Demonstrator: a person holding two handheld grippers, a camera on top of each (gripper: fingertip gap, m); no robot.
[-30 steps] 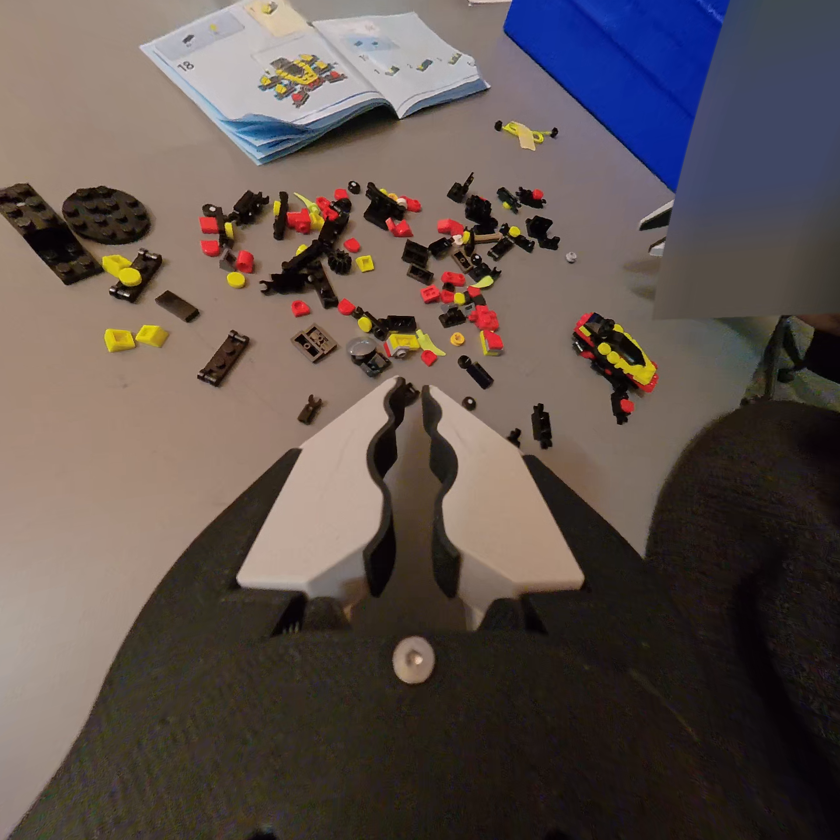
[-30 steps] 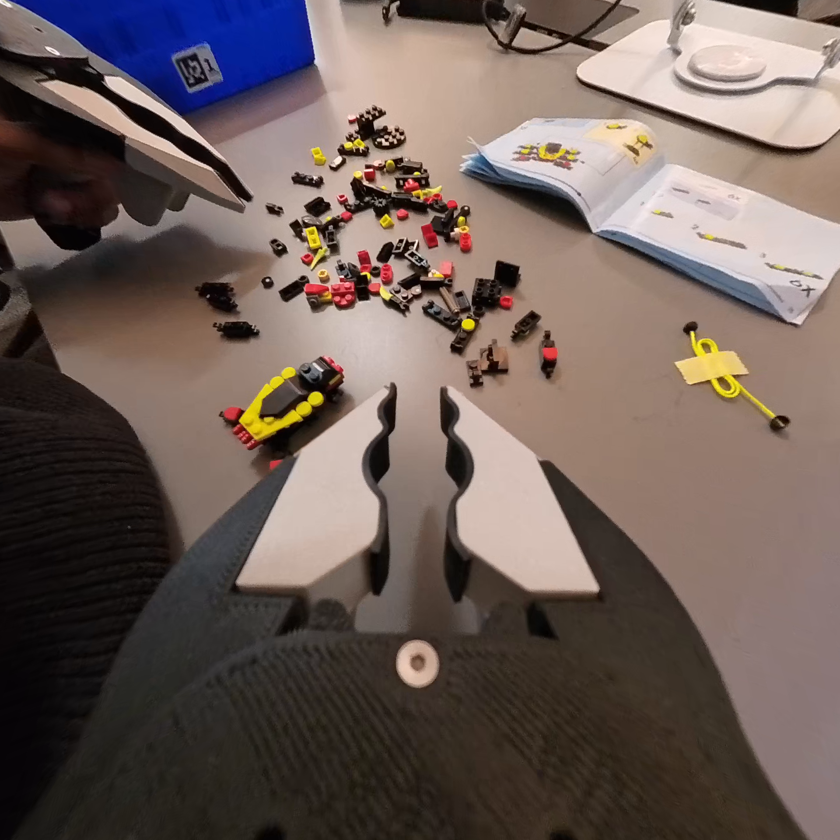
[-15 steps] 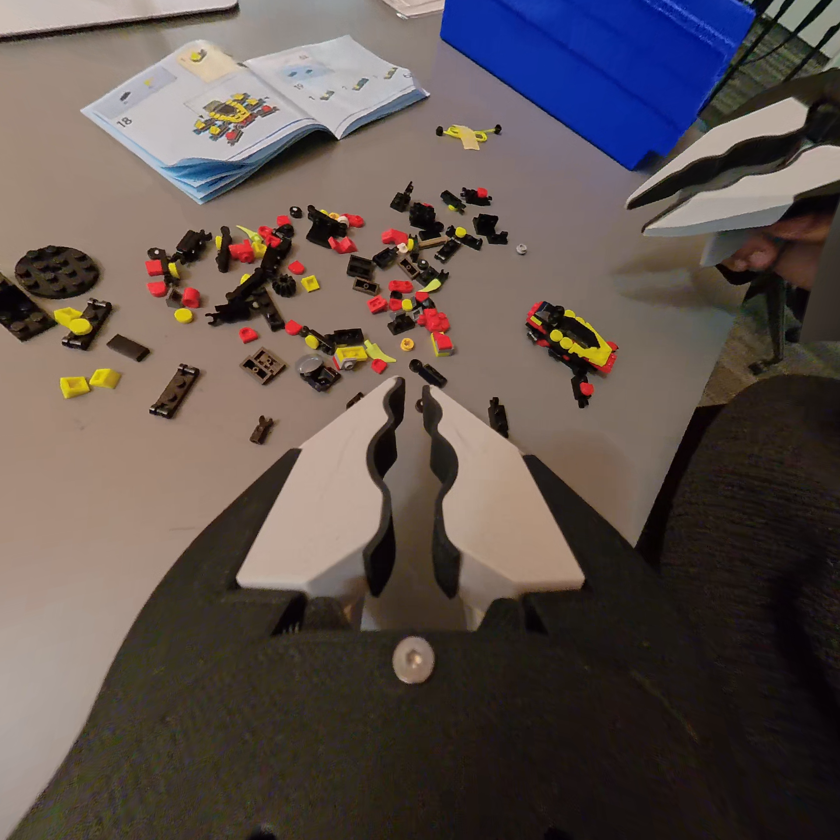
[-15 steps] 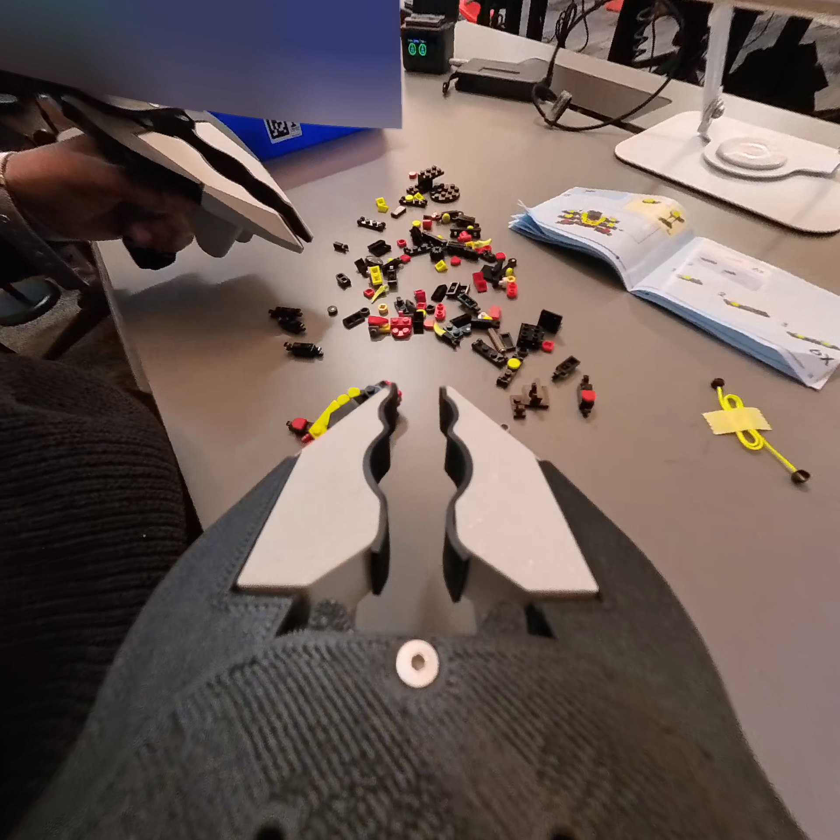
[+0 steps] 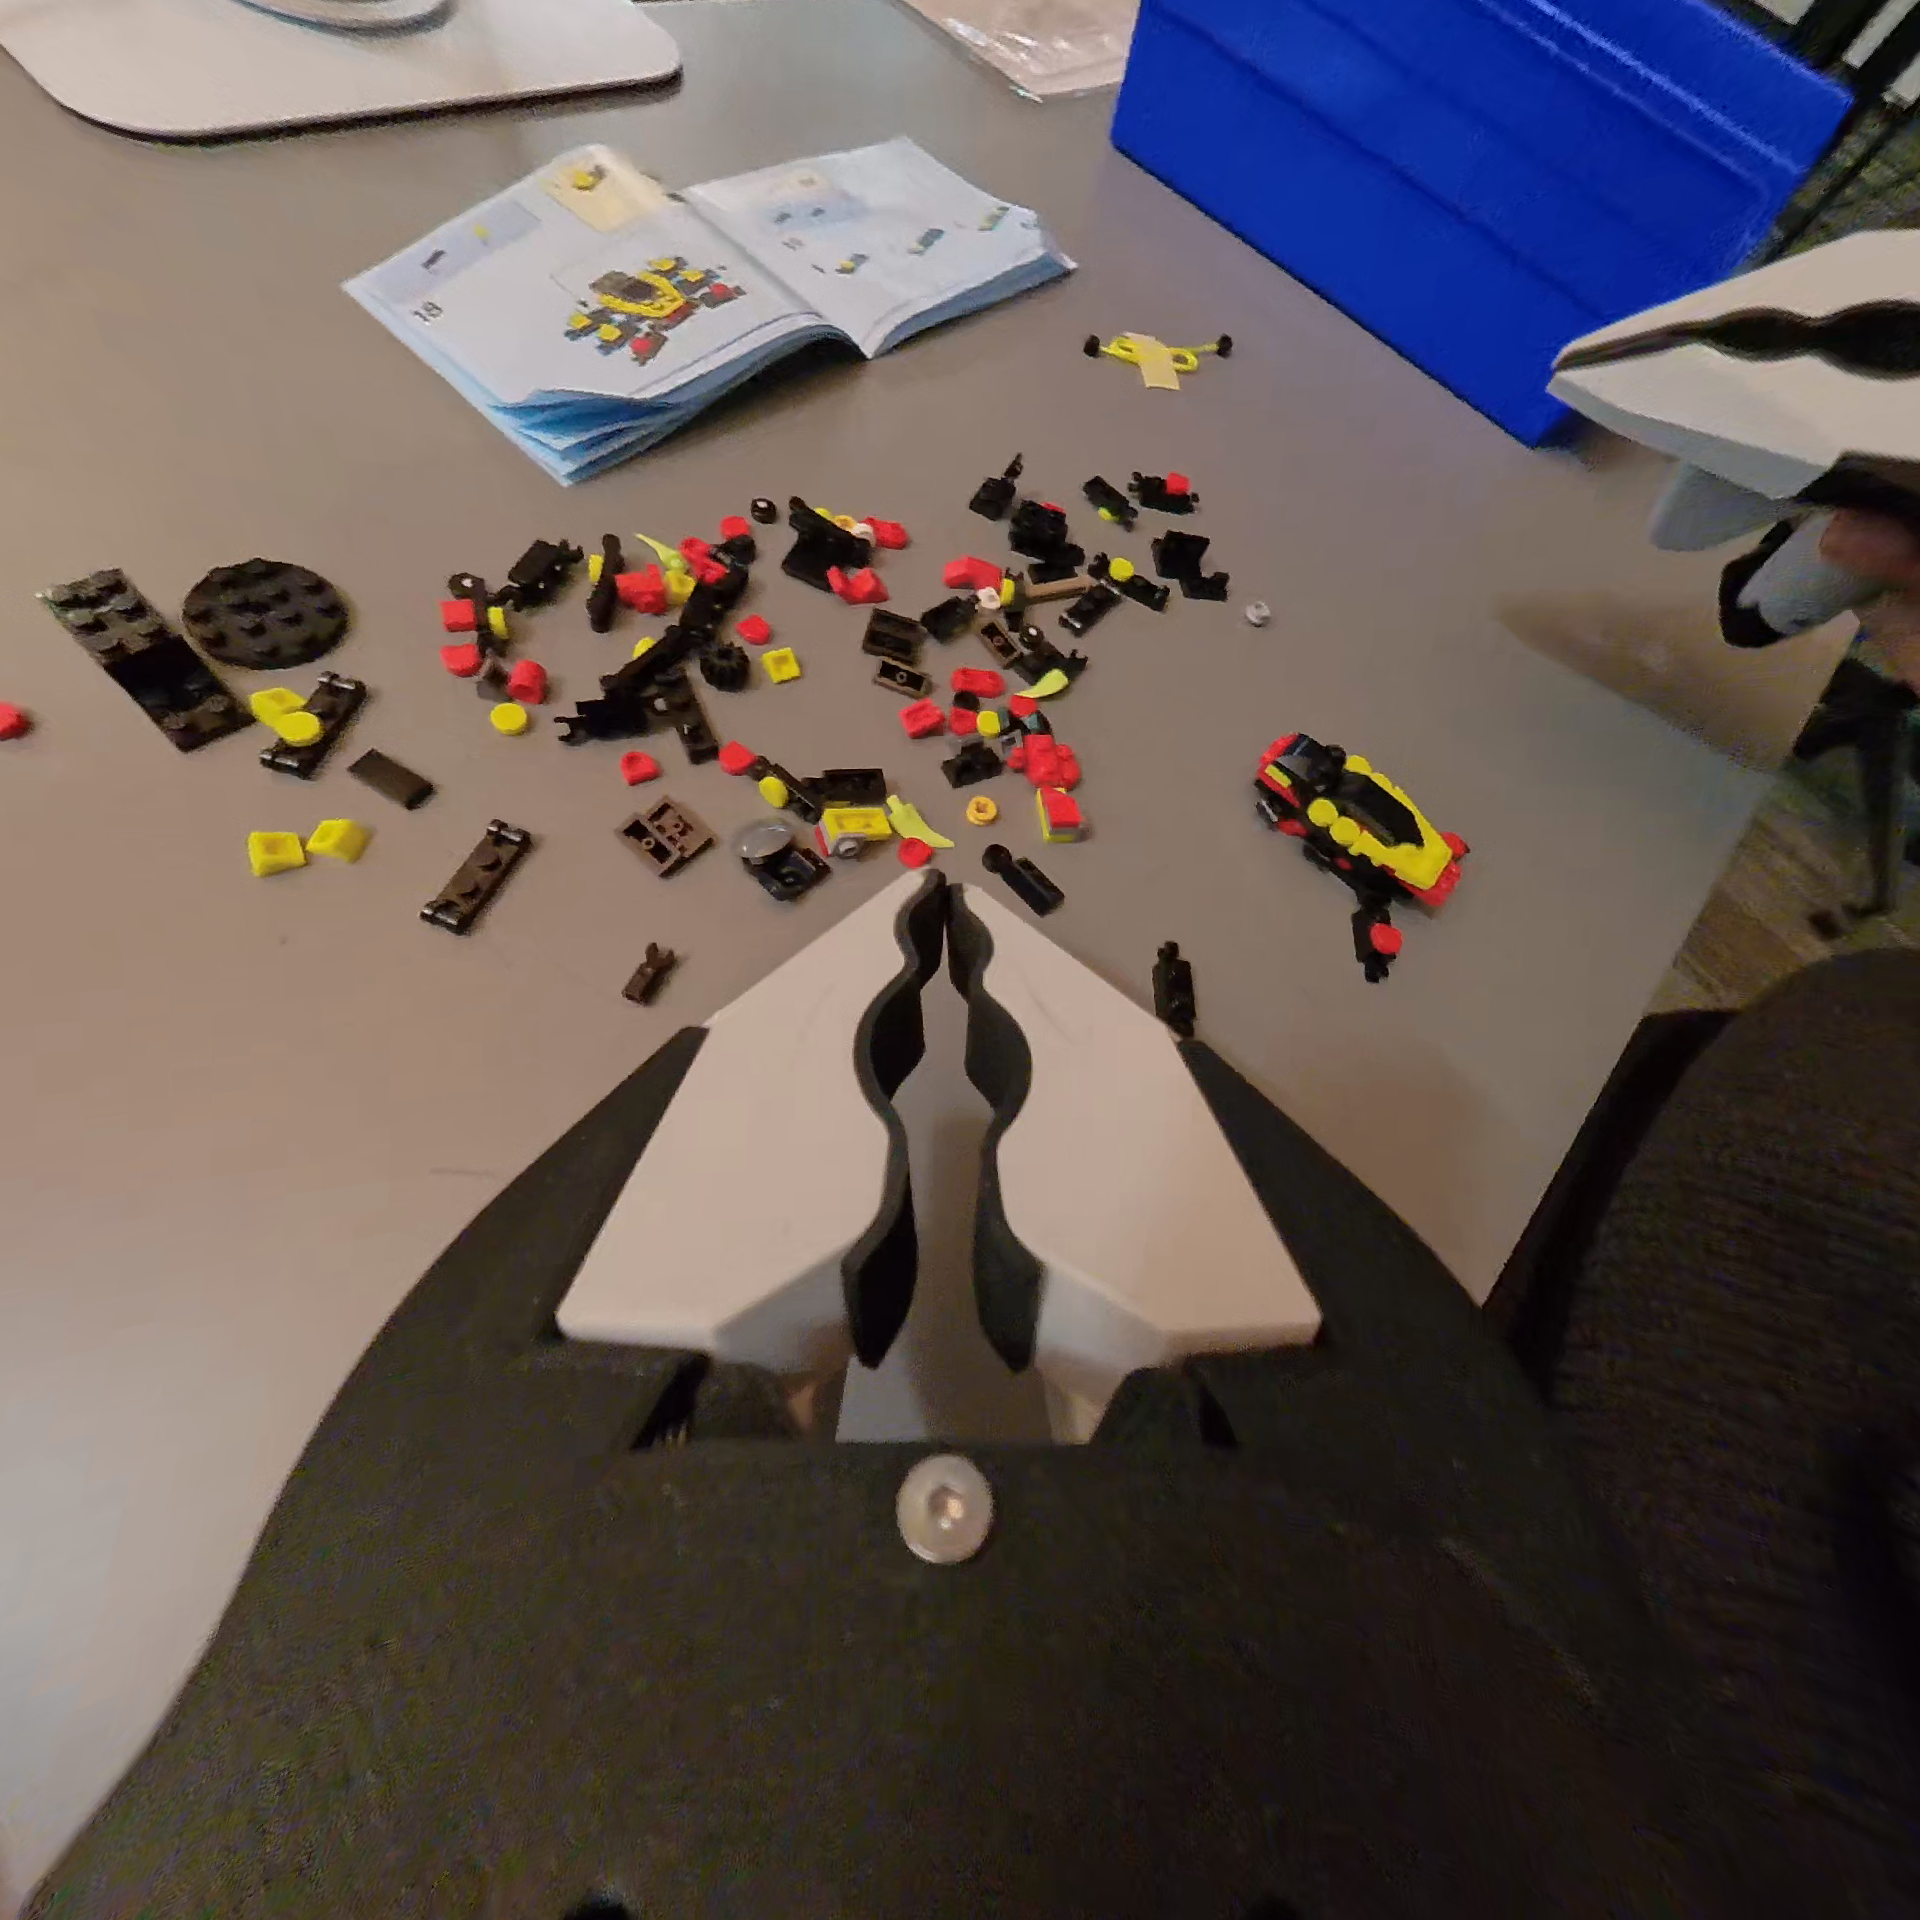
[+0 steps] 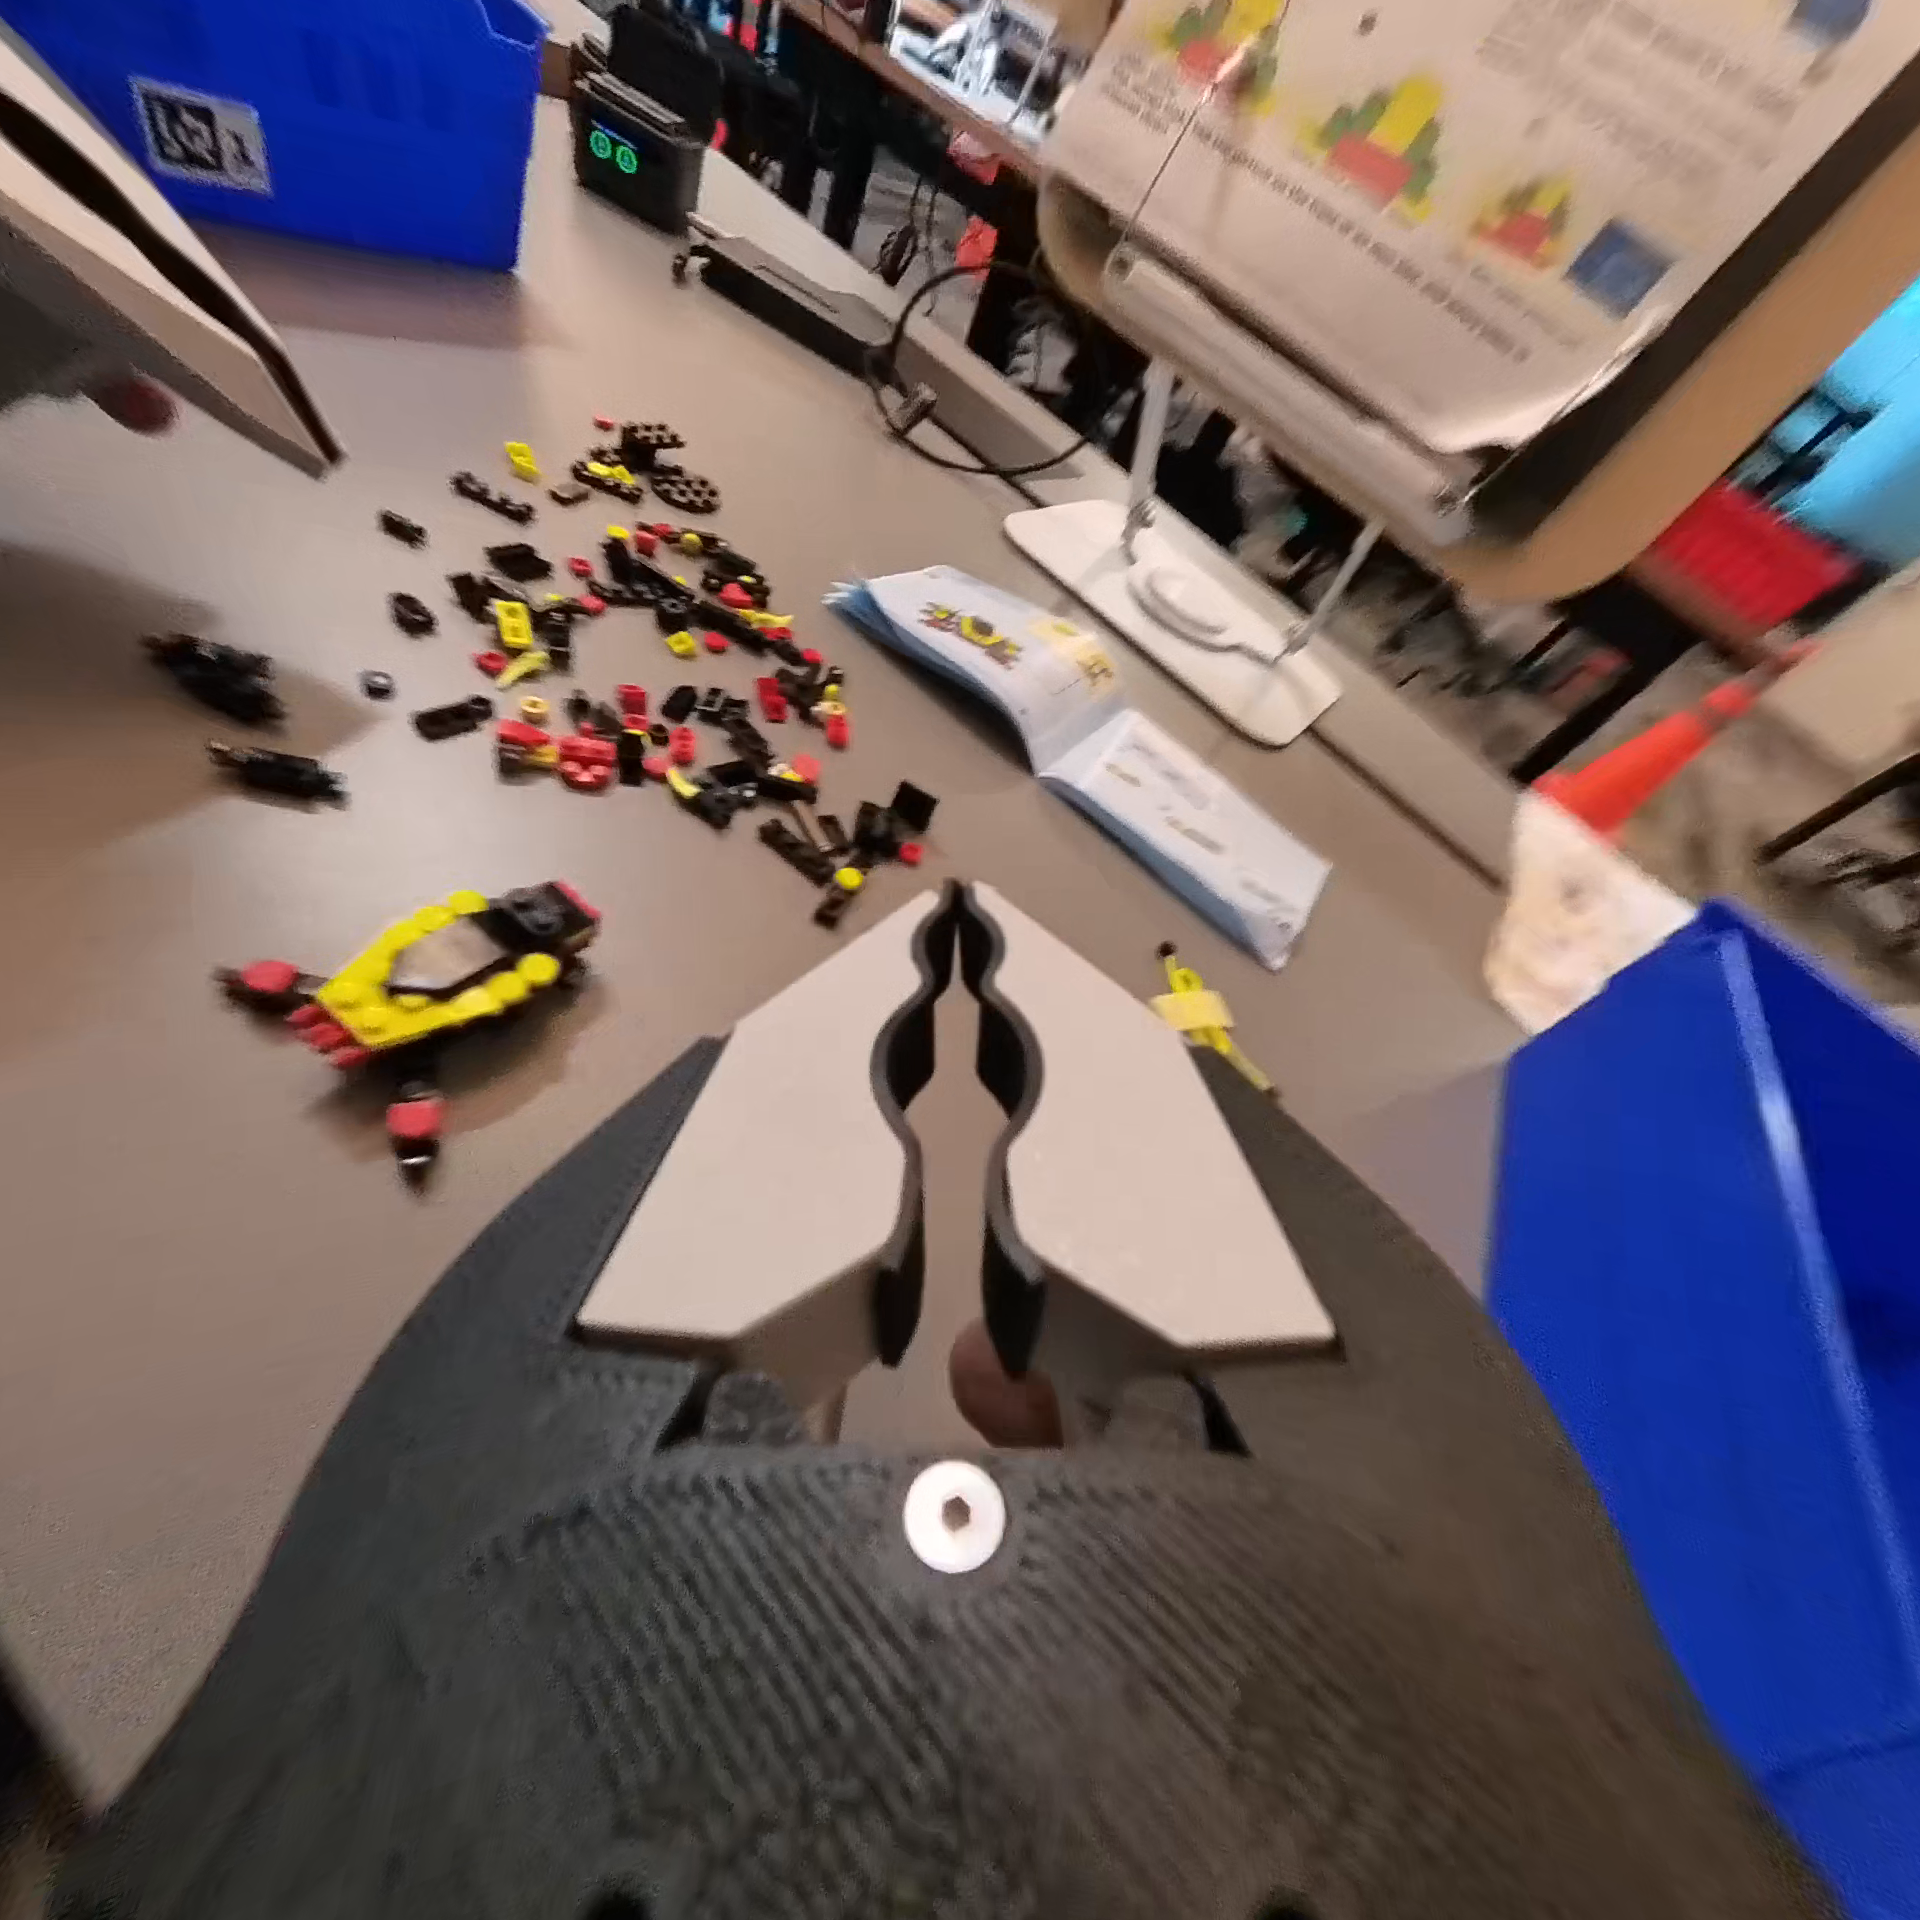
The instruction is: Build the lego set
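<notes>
**Both grippers closed on nothing above a scatter of small bricks**

Hovering over the grey table (image 5: 208,1143), the left gripper (image 5: 943,891) has its fingertips pressed together with nothing between them. Nearest its tips lie a small red stud (image 5: 914,852) and a black pin piece (image 5: 1023,878), both resting on the table just beyond. The right gripper (image 6: 956,896) is likewise closed tip to tip and bare; the closest pieces to it are a yellow stud (image 6: 849,878) and a yellow cord with a taped tag (image 6: 1195,1003) just beside its right finger.

The loose bricks (image 5: 727,665) are tiny, hard, smooth plastic: light, stiff, probably prone to skidding or flipping when pinched, so the flat side faces look the best hold. The built yellow, black and red model (image 5: 1356,821) is bulkier, and its small red-tipped appendage looks likely to snap off; its broad body seems the safer place to grip.

Pieces crowd each other in the middle of the pile. An open instruction booklet (image 5: 707,301) lies beyond it, with a blue bin (image 5: 1455,177) and a white stand base (image 6: 1174,613) farther off. The right wrist view is blurred, so finer pieces there are uncertain.
</notes>
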